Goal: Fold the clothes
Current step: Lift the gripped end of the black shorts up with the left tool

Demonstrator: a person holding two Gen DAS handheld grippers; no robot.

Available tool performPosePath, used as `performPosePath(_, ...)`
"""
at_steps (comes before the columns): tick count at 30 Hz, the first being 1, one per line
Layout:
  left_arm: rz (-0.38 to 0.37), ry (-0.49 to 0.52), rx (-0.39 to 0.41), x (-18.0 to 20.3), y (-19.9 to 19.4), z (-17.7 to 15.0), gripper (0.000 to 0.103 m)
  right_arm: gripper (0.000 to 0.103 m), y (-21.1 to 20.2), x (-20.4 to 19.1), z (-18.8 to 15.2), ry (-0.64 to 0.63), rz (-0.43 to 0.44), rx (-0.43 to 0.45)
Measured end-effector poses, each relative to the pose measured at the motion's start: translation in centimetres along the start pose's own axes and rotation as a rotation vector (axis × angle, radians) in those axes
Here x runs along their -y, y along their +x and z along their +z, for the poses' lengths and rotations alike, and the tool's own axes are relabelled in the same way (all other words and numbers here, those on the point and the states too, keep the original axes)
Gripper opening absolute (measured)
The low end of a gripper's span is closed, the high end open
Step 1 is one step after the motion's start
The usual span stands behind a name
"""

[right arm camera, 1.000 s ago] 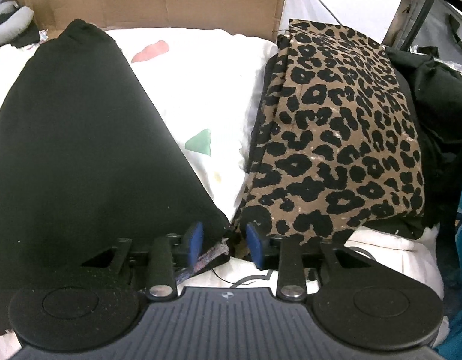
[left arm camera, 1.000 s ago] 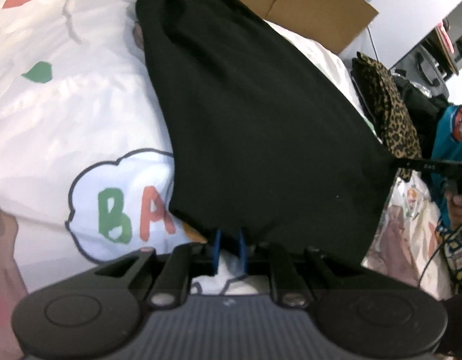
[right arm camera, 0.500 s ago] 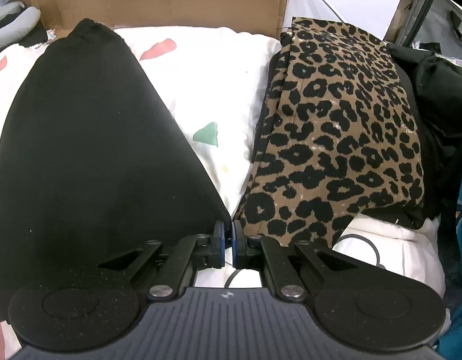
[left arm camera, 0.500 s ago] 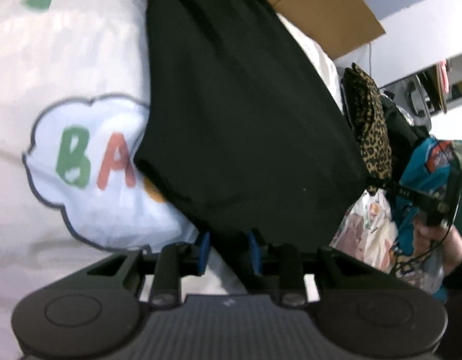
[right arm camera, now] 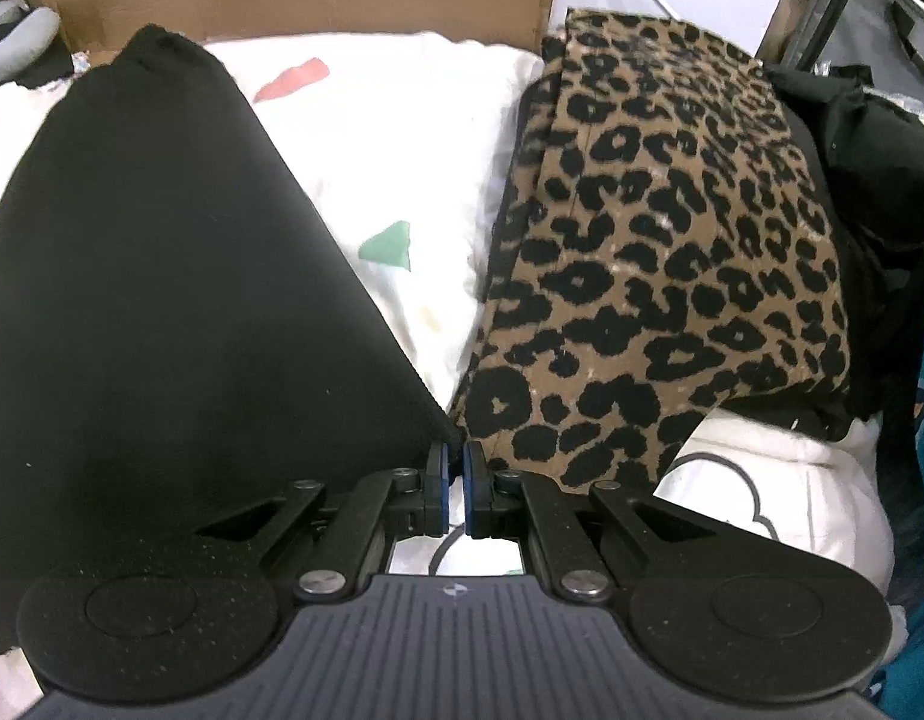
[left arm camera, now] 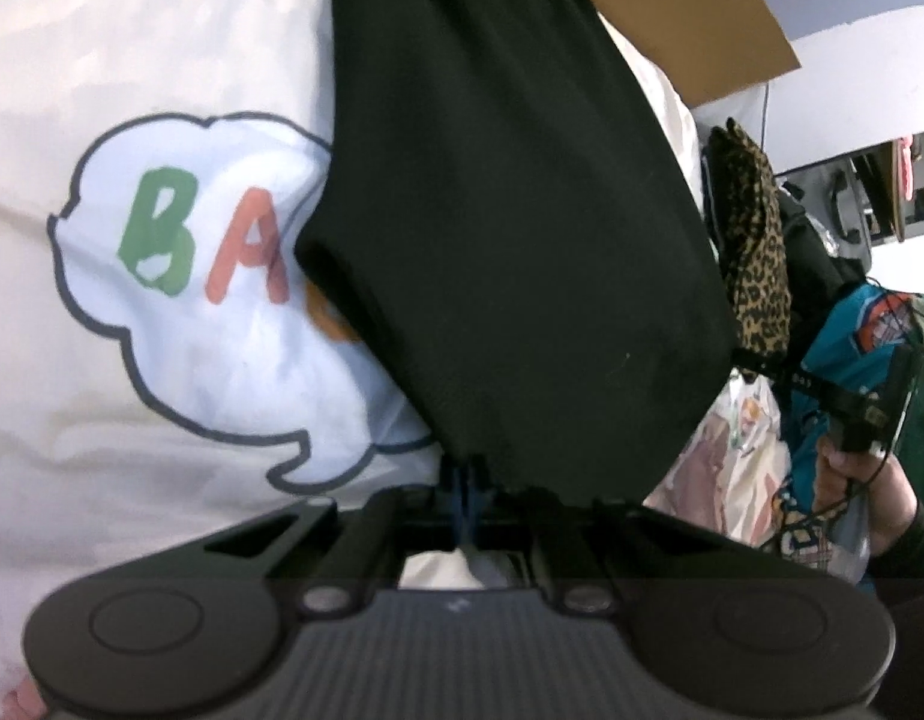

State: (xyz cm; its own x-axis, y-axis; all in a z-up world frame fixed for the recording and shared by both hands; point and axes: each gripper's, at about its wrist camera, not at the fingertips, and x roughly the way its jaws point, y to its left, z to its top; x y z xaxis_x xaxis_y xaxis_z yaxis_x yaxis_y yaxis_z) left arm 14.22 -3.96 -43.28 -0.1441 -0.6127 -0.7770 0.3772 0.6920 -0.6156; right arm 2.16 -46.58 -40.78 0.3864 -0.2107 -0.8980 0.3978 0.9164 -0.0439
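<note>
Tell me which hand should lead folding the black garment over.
Probably both. The left gripper and right gripper each pinch a near corner of the black garment, so neither has a clear edge.

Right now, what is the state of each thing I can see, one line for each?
black garment: spread flat on the white printed sheet, two near corners pinched
left hand-held gripper: shut on the black garment's near edge
right hand-held gripper: shut on the black garment's corner
leopard-print garment: folded, lying beside the black garment
white printed sheet: spread, slightly wrinkled
</note>
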Motion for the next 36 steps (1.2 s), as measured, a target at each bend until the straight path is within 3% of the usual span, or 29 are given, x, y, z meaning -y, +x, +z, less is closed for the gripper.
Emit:
performPosePath(2, -0.018, 0.003, -0.025, 0.2, 0.1, 0.0, 0.003, 0.003, -0.2, -0.1, 0.0, -0.007, -0.003, -0.001)
performPosePath(6, -0.037, -0.018, -0.034, -0.2, -0.3, -0.4, 0.029, 0.005, -0.9, -0.5, 0.4, -0.038, -0.039, 0.002)
performPosePath(11, -0.075, -0.069, -0.018, -1.1, -0.4, -0.5, 0.033, 0.008, -2.4, -1.0, 1.0, -0.053, -0.015, 0.047)
performPosePath(15, -0.134, -0.136, -0.014, -2.3, 0.1, -0.5, 0.043, 0.008, -3.0, -2.0, 1.4, -0.069, 0.022, 0.076)
performPosePath(21, -0.249, -0.265, -0.032, -3.9, 2.2, -0.8, 0.043, 0.008, -2.1, -4.4, 1.3, -0.103, 0.096, 0.043)
performPosePath(25, -0.334, -0.315, -0.034, -4.5, 3.8, -1.1, 0.043, 0.008, -0.6, -6.4, 0.5, -0.15, 0.195, -0.032)
performPosePath(30, -0.397, -0.318, -0.014, -4.4, 5.0, -1.1, 0.043, 0.008, 1.3, -7.4, -0.2, -0.197, 0.151, -0.078)
performPosePath(36, -0.398, -0.259, 0.025, -3.6, 5.1, -1.2, 0.043, 0.006, 1.6, -7.7, 0.5, -0.243, 0.054, -0.059)
